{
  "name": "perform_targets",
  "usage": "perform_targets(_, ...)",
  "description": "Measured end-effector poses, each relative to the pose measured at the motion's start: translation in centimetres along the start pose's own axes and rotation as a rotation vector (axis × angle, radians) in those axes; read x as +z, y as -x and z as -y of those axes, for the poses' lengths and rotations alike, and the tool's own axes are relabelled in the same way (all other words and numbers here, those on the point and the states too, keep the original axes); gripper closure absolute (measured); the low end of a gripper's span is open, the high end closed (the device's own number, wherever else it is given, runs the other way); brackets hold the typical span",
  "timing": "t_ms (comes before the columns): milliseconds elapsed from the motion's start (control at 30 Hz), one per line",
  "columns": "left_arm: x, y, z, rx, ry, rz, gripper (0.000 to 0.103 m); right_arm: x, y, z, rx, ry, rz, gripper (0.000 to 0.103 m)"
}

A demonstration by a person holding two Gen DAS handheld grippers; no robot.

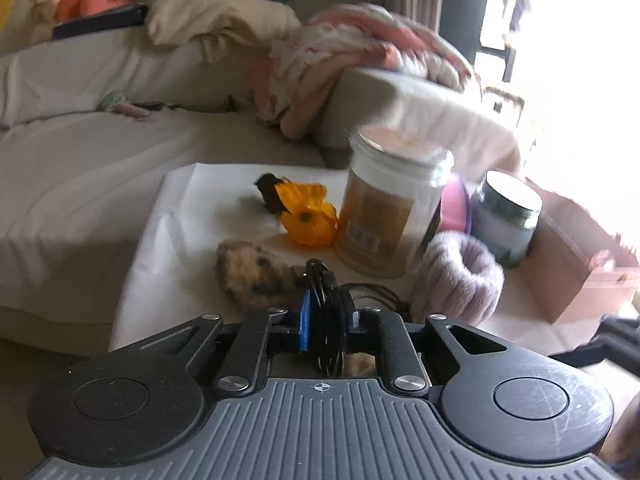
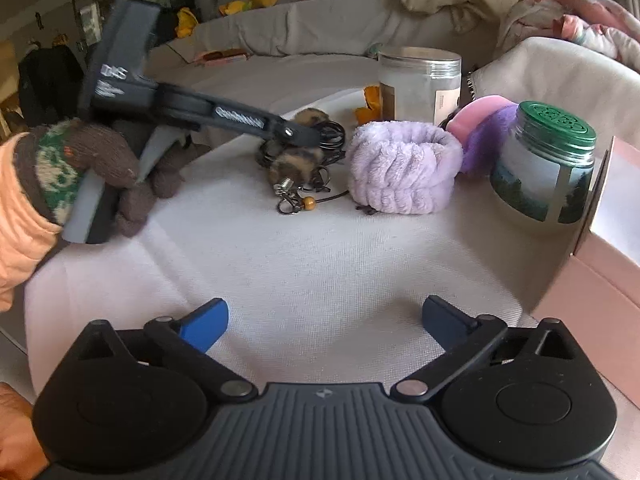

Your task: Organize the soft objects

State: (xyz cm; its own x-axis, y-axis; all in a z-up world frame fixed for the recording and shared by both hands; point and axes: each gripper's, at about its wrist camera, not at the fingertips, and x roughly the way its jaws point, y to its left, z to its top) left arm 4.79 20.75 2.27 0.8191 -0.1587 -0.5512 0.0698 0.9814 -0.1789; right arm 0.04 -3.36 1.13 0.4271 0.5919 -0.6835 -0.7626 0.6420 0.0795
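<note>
Left wrist: our left gripper (image 1: 324, 312) is clamped on the black hair ties (image 1: 326, 280) beside the leopard scrunchie (image 1: 252, 272); pickup in hand.

Right wrist: right gripper (image 2: 324, 322) gapes empty over the cloth (image 2: 320, 256); the lilac headband (image 2: 402, 166) looks next.

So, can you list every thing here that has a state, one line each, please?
left tool: shut on the black cords beside the spotted furry keychain.
right tool: open, nothing between its fingers, above the white cloth.
tall clear jar: upright, lid on.
green-lidded jar: upright, lid on.
lilac plush band: standing on its edge, untouched.
pink box: open.
</note>
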Motion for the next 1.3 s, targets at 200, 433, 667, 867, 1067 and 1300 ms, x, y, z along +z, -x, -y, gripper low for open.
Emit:
perform_targets(200,-0.2,4.3,-1.7,-0.029,0.129,0.127,0.087,-0.2,0.0,-0.8,-0.029,0.029,-0.006,0.0)
perform_targets(433,-0.8,6.5,-2.3,-0.078,0.163,0.111,0.086,0.0,-0.1,-1.1,-0.049,0.022,-0.006,0.0)
perform_targets(667,-0.4,6.7,-2.0,-0.067,0.175,0.149,0.087,-0.2,0.0,-1.2,-0.061,0.013,-0.003,0.0)
perform_targets(867,-0.7,6.2,-0.9,-0.036,0.099,0.019,0.086,-0.3,0.0,-1.2,-0.061,0.012,-0.002,0.0)
perform_targets(1067,-2.3,5.2,3.2,-0.01,-0.018,-0.104,0.086,-0.3,0.0,-1.2,-0.061,0.012,-0.004,0.0)
perform_targets(1300,-3.1,3.7,6.2,-0.044,-0.089,-0.137,0.083,-0.3,0.0,-1.2,-0.061,0.011,-0.004,0.0)
